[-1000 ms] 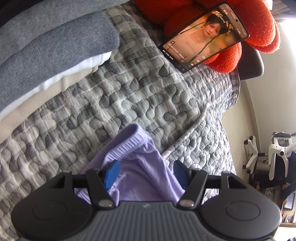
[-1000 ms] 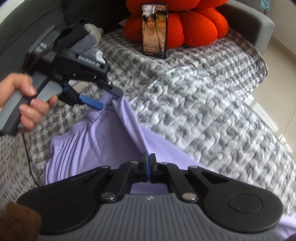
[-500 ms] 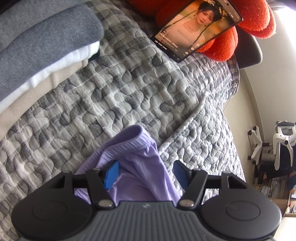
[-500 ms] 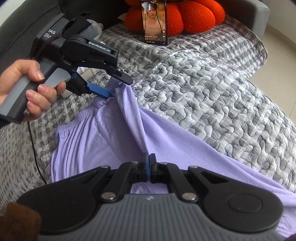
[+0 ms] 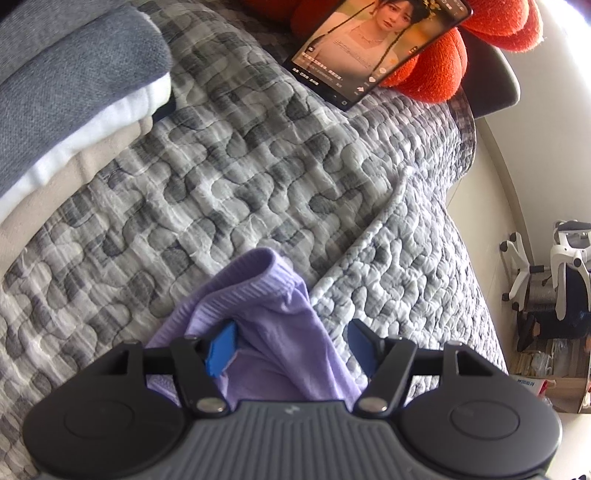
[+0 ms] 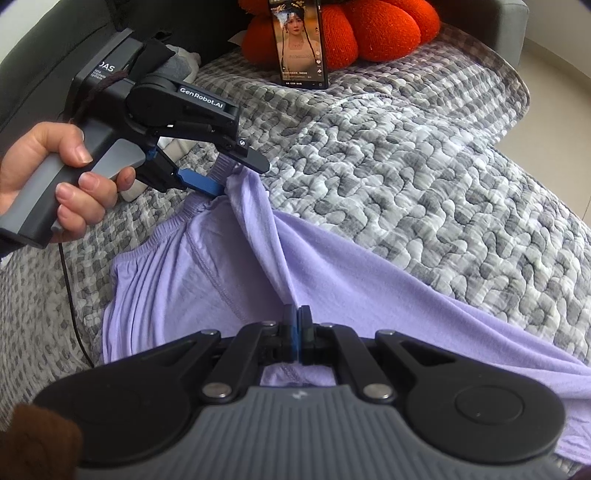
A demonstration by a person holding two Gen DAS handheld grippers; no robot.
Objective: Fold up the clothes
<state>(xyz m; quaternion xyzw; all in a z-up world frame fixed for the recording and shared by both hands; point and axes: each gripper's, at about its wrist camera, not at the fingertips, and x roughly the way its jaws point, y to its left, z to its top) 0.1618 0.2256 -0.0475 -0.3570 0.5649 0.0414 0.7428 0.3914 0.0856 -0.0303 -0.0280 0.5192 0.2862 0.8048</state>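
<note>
A: Here we are on the sofa, and the purple trousers [image 6: 332, 273] are spread across the grey quilt [image 6: 424, 155], waistband end to the left, legs running off to the lower right.

B: Look at the right gripper [image 6: 296, 325]. Jaws clenched tight on a ridge of purple fabric, pinched right between the two blue pads. A taut crease runs from there up to the other tool.

A: And that other tool, the left gripper [image 6: 225, 177], is up at the ribbed waistband. A hand [image 6: 55, 177] is wrapped around its grey handle, and a black cable [image 6: 72, 295] trails down from it over the quilt.

B: From its own camera the left gripper [image 5: 291, 343] has its jaws spread wide. The waistband bunches up between them, draped against the left blue pad, with the right pad standing clear of the cloth.

A: So released on that side, grasping on the other.

B: Exactly. Behind the action, a phone [image 6: 300, 44] stands propped against an orange cushion [image 6: 376, 29], screen lit with a video.

A: To the left in the left wrist view there's a stack of folded clothes [image 5: 74, 92]: grey on top, white beneath, beige at the bottom, sitting on the quilt well apart from the trousers.

B: And a white chair [image 5: 565, 258] off on the floor at the far right.
</note>
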